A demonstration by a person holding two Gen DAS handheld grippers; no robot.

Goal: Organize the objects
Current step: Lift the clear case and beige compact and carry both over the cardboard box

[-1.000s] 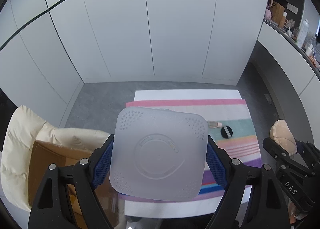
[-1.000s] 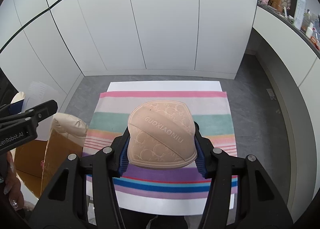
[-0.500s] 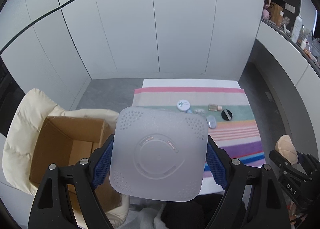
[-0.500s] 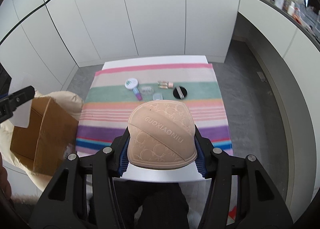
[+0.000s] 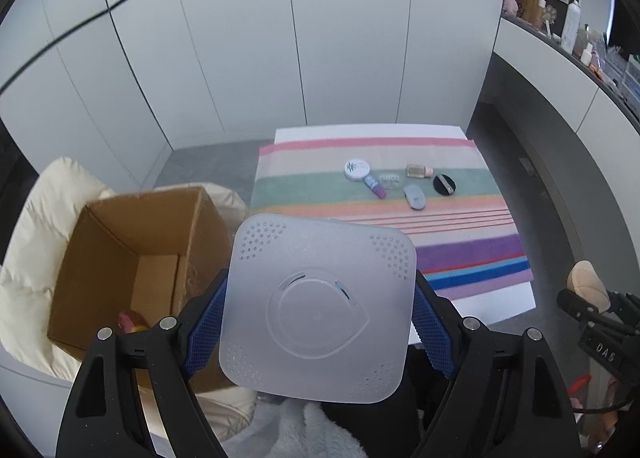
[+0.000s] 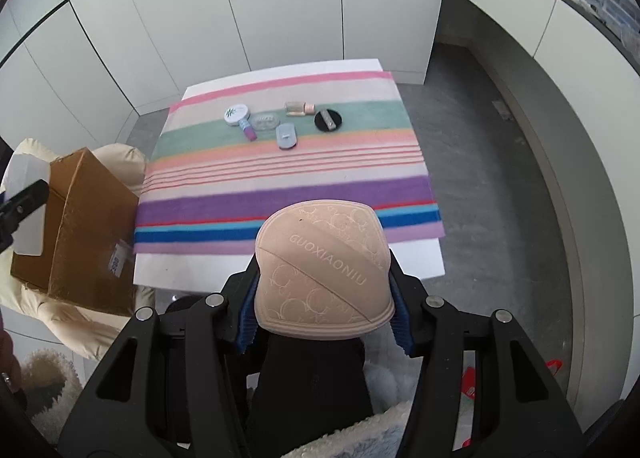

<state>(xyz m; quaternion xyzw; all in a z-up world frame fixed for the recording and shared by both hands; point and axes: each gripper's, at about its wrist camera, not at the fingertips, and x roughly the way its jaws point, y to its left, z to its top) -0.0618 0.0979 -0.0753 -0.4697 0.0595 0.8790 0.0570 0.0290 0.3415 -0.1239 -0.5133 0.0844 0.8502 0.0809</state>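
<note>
Left gripper (image 5: 318,322) clamped on frosted square lid (image 5: 318,308), centre-bottom of left wrist frame. Right gripper (image 6: 322,300) pinching beige pad (image 6: 322,272) marked GUOXIAONIU, lower centre of right wrist frame. Open cardboard box (image 5: 132,258) at left on cream cushion (image 5: 32,225). Small cosmetics, including black compact (image 6: 328,120), clustered upper centre on striped cloth (image 6: 288,181).

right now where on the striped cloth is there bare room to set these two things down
The near half of the striped cloth, from the thin red lines through the purple and blue bands, lies bare. So does the pink strip at the far edge. The teal band is crowded: white round tin, purple-capped tube, grey case, black puff, small bottle.
</note>
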